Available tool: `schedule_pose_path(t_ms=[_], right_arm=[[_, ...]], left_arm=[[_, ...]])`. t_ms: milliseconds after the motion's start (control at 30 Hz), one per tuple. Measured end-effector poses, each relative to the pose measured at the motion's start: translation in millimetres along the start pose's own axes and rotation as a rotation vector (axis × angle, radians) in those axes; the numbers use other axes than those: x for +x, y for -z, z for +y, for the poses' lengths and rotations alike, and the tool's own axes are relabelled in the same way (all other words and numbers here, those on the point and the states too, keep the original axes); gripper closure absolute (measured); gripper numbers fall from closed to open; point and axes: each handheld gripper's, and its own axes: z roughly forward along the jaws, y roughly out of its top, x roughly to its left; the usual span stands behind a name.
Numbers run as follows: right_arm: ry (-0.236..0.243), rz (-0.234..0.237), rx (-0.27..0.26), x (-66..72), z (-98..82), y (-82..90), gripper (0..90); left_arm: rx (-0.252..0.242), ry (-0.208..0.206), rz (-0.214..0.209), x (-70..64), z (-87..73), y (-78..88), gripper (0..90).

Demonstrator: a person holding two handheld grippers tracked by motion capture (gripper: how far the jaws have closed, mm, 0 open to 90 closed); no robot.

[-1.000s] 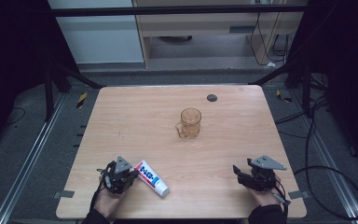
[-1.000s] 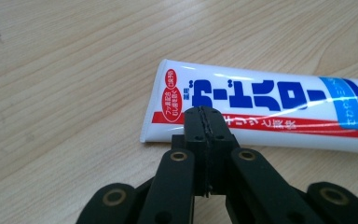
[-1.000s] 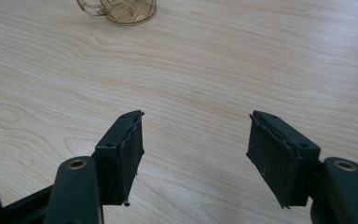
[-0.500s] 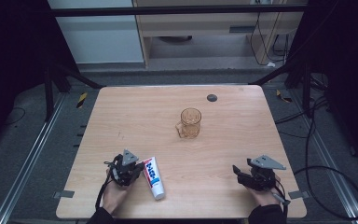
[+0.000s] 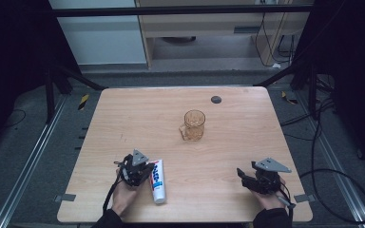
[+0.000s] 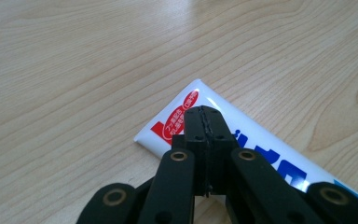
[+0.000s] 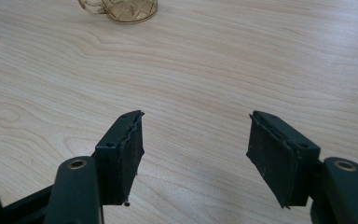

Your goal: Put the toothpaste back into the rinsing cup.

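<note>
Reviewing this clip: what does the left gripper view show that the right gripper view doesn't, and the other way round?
Left gripper view: the left hand-held gripper, jaws closed together, over the crimped end of a white toothpaste tube lying flat. Right gripper view: the right hand-held gripper, jaws wide apart with nothing between them, and the amber glass mug at the top edge. Both: the light wooden table.

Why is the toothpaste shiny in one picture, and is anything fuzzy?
Left gripper view: room light glares white on the glossy toothpaste tube. High view: soft all over, and the tube's letters can't be read. Right gripper view: the glass mug is sharp but cut off.
</note>
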Motion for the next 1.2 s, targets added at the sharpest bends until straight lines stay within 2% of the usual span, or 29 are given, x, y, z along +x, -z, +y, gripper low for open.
schedule_pose_path(t_ms=[200,267,367,533,1033,1200], right_arm=[[-0.016,0.002,-0.002,-1.2,-0.3,1.9,35.3],[-0.010,-0.001,-0.004,-1.7,-0.5,1.9,35.3],[-0.015,0.002,-0.002,-1.0,-0.3,2.2,35.3],[-0.013,0.003,-0.001,-0.8,-0.2,1.8,35.3],[0.001,0.002,0.005,-0.8,0.2,-1.1,35.3],[0.001,0.001,0.004,-1.1,0.1,-0.8,35.3]], left_arm=[[-0.010,0.017,0.027,5.3,-2.3,10.8,88.8],[0.006,0.026,0.034,6.8,-4.3,12.2,88.8],[0.030,0.027,0.042,6.3,-6.7,10.1,88.9],[0.040,0.016,0.051,3.5,-5.3,4.1,88.9],[0.029,0.013,0.016,-1.9,0.8,-4.1,88.8],[0.034,-0.013,0.004,-9.5,2.5,-5.7,88.8]])
